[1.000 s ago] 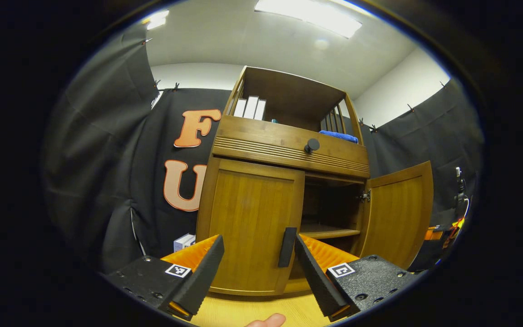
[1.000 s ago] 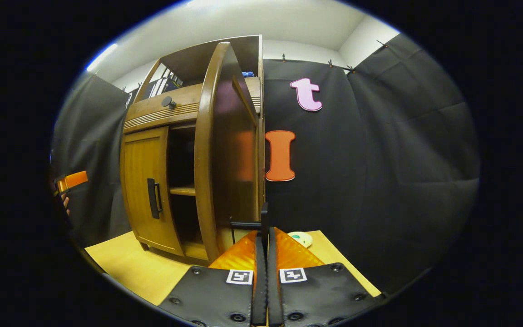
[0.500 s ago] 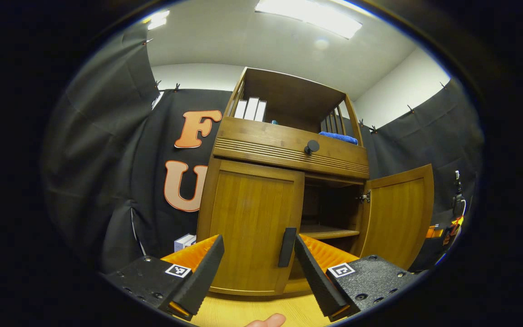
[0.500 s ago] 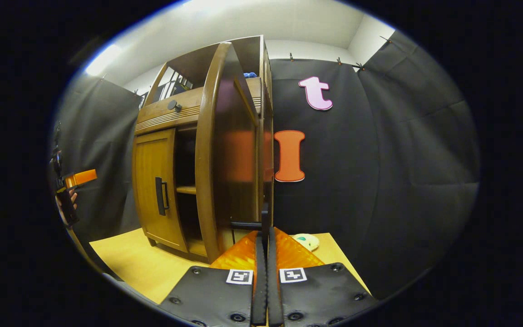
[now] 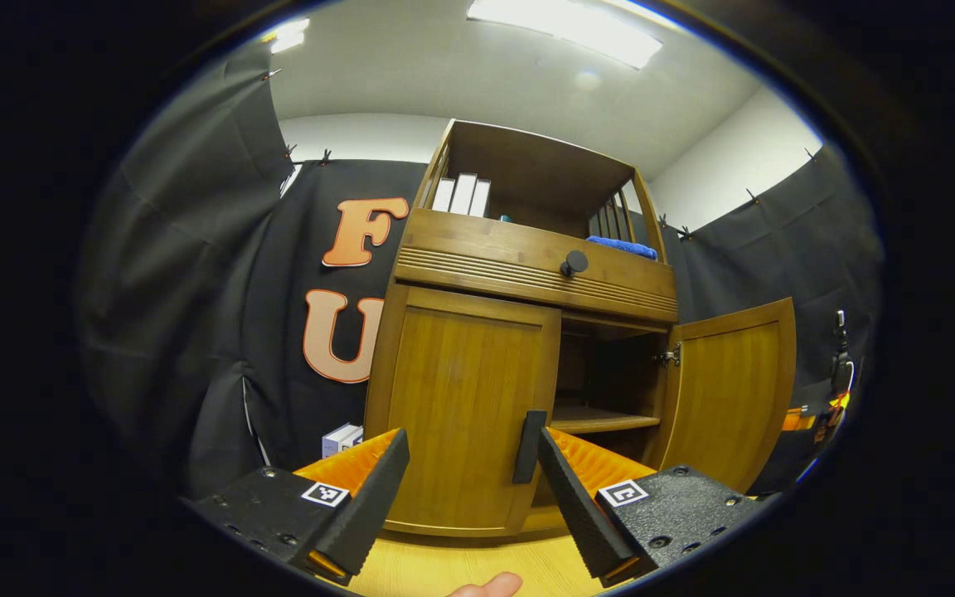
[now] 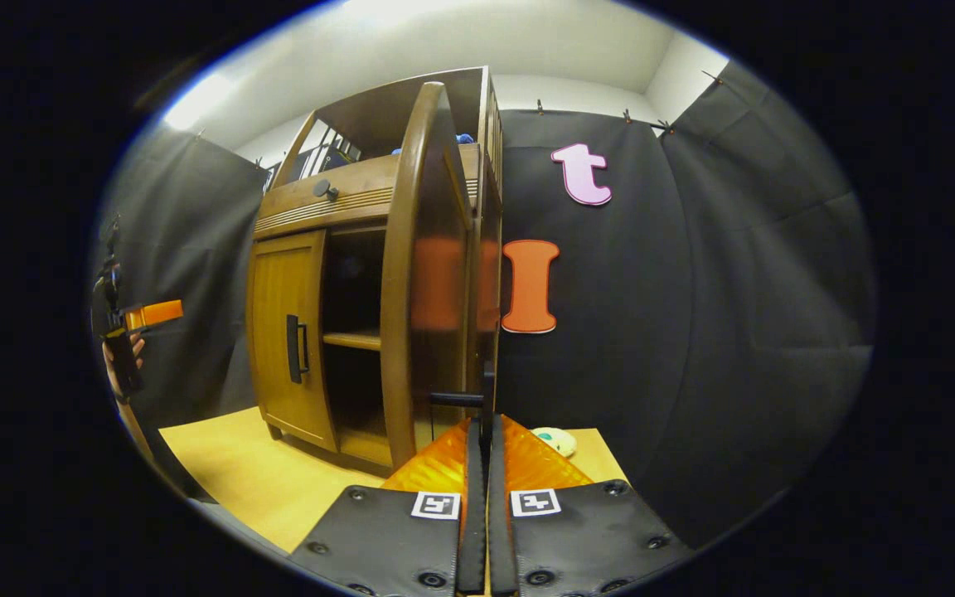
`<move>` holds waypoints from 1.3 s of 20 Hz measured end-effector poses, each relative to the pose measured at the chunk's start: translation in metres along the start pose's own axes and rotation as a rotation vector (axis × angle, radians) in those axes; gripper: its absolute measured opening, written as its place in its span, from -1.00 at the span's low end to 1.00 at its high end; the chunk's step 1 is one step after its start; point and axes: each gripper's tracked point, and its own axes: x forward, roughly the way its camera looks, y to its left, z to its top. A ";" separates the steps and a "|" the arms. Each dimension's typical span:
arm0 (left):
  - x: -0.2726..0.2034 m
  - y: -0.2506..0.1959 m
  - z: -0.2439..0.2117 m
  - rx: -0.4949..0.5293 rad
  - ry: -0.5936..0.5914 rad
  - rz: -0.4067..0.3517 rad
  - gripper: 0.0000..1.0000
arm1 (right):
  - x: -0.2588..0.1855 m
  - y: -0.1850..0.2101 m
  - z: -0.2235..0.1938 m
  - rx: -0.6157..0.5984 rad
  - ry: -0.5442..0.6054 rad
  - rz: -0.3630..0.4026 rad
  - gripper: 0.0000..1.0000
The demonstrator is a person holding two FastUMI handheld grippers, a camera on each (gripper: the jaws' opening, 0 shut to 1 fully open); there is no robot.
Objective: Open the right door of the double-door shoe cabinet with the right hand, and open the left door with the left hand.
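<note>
One shelf (image 5: 602, 423) inside cabinet (image 5: 527, 274), bare.

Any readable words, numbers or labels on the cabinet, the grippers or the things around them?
None can be read.
Cabinet: no text.
Markers on left gripper and right gripper: square patterns, no words.
Books: too small to tell.
Box beside cabinet: too small to read.

Cabinet (image 5: 527, 274) honey-brown wood, visible grain, ribbed strip across drawer front. Left door handle (image 5: 527, 446) and drawer knob (image 5: 574, 262) black. Blue cloth (image 5: 625, 246) on top shelf. White books (image 5: 462, 195). Floor (image 6: 254, 481) pale yellow wood.
</note>
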 end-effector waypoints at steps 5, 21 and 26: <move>0.001 -0.001 -0.003 -0.019 0.001 -0.001 0.89 | -0.023 0.010 0.010 -0.013 -0.008 -0.075 -0.81; 0.016 -0.017 -0.005 -0.016 0.042 -0.013 0.89 | -0.116 0.083 0.090 -0.025 -0.168 -0.185 -0.84; 0.030 -0.037 -0.009 -0.005 0.063 -0.076 0.89 | -0.130 0.087 0.104 -0.063 -0.230 -0.234 -0.01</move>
